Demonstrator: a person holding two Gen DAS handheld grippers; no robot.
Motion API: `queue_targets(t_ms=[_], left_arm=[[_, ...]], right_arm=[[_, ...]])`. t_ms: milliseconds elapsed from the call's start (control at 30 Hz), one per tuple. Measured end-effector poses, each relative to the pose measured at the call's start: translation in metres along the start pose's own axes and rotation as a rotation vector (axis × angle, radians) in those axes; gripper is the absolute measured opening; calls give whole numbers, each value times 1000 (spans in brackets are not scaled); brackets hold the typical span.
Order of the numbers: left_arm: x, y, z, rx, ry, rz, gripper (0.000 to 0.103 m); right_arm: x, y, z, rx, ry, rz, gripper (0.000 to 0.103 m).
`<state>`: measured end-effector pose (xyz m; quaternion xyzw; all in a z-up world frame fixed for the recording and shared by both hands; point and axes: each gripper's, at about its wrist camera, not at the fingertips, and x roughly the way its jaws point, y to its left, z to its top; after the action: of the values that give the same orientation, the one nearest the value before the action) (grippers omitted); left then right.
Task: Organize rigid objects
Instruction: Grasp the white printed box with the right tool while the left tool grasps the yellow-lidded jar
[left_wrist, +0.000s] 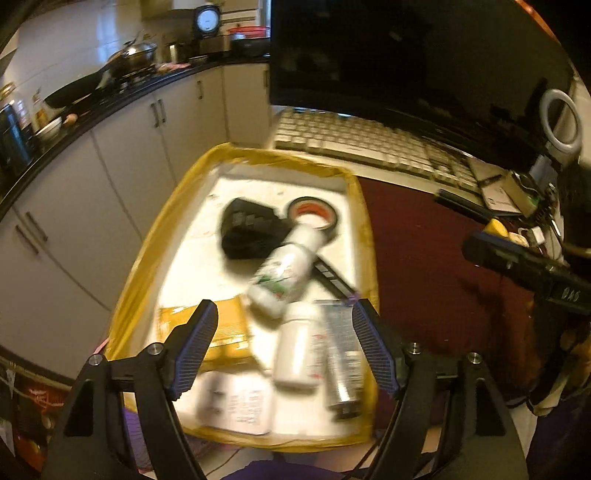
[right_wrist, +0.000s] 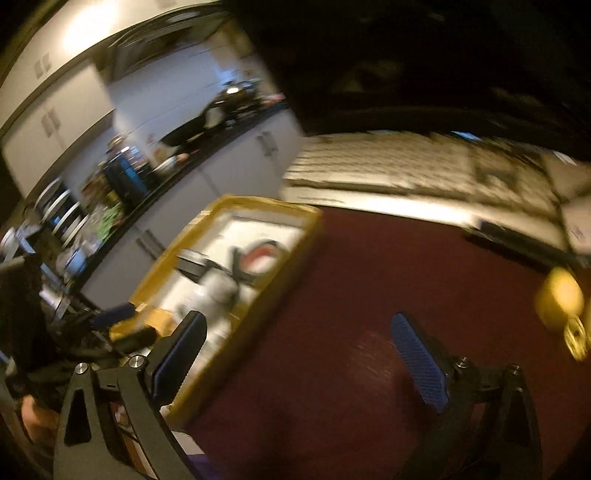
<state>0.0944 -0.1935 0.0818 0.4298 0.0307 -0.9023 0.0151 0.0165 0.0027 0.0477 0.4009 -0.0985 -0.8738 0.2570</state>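
The yellow-rimmed shallow tray with a white floor sits at the left edge of the dark red table mat, and most of the rigid things already lie in it. Near its middle rests a white plastic bottle with a green-printed label, on its side and pointing toward one o'clock, its cap against a dark roll of tape with a red core. At the tray's five o'clock lie a second white bottle and a grey cylindrical tube, side by side and touching. A black faceted object sits at eleven o'clock of the printed bottle; a tan cardboard packet lies at seven.

By my judgement the bottles are light, stiff and smooth — apt to roll or slip, so they are best taken across the middle of the body, not at the cap. The tube looks equally slick.

The left gripper hovers above the near end of the tray, jaws spread apart, nothing between the pads. The right gripper hangs over bare mat, jaws at their widest and empty. At its two o'clock lies a blurred yellow object — possibly the next piece to collect, though the blur hides what it is.
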Motion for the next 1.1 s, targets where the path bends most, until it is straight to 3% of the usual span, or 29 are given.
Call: queue_targets(t_ms=[133, 367, 500, 767, 933, 1033, 1100], left_arm=[[2, -29, 6, 56, 8, -40, 76], [10, -79, 8, 147, 31, -112, 79], [14, -109, 11, 202, 40, -154, 79], [24, -155, 15, 284, 66, -211, 79], [37, -185, 35, 301, 59, -270, 78], [51, -207, 48, 312, 50, -289, 78], [63, -220, 54, 320, 55, -296, 78]], right_arm=[[-25, -43, -19, 81, -25, -91, 100], [-75, -123, -19, 162, -114, -466, 100], [-78, -160, -14, 169, -90, -587, 100], [-63, -202, -3, 189, -38, -650, 91], [-50, -216, 6, 210, -3, -687, 87], [-43, -222, 4, 213, 10, -677, 76], [-47, -220, 3, 205, 4, -677, 61]])
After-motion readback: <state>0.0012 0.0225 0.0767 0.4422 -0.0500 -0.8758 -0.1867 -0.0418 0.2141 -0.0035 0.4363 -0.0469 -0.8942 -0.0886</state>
